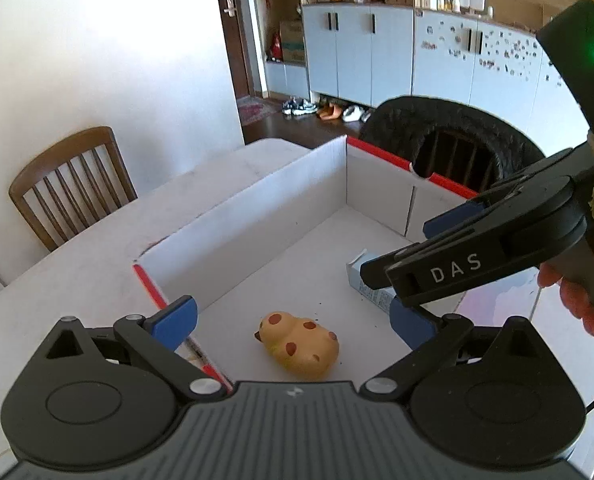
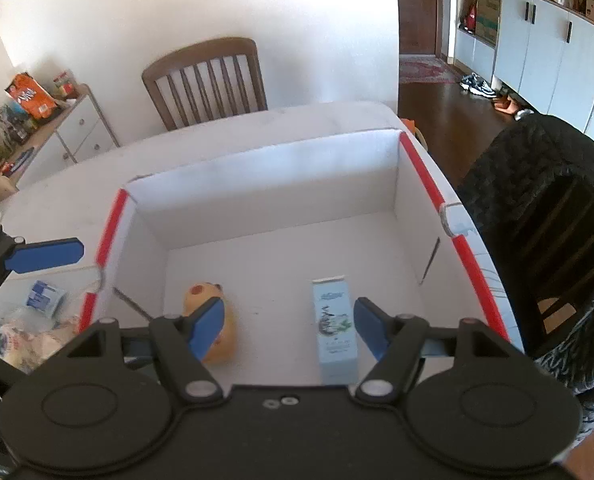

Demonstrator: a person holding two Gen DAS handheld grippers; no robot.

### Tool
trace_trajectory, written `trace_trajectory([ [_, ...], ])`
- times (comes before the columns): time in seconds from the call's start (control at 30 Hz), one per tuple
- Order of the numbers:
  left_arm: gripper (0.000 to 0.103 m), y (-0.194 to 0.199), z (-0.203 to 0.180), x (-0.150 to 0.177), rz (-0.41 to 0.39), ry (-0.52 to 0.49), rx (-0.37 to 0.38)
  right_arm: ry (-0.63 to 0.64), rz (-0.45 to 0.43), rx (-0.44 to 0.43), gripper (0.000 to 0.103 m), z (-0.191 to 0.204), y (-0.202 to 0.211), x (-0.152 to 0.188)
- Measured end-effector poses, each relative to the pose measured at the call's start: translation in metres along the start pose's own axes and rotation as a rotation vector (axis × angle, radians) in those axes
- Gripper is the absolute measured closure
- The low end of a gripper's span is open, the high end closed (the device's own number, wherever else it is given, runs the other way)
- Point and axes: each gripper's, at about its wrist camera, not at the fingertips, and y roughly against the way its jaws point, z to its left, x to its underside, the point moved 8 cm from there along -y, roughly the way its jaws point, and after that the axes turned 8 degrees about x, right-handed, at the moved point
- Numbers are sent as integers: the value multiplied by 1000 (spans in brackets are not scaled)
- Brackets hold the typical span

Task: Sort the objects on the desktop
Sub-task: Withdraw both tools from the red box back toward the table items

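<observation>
Both items of the sort were found lying on the floor of the white, red-edged cardboard box [image 2: 429,184]: a spotted yellow squeeze toy [image 1: 299,344] on its side and a pale blue carton [image 2: 335,332] flat beside it, apart from each other, apparently dropped there as sorted. The left gripper [image 1: 293,320] was held above the toy with its jaws spread wide and nothing between them; the right gripper [image 2: 287,322] was held over the carton, jaws moderately apart and likewise empty, which suggests both had been freed for further items. Only in the right wrist view were the unsorted packets [image 2: 37,320] outside the box's left wall shown; only in the left wrist view was the person's hand [image 1: 585,300] on the right tool seen.
</observation>
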Motion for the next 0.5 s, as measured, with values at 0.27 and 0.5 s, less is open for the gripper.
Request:
trace_trajectory([
  [0.27, 0, 38, 10, 12, -38, 8, -25, -28, -44, -31, 29, 19, 26, 5],
  [0.5, 0, 70, 23, 25, -62, 20, -36, -39, -68, -41, 26, 39, 45, 11],
])
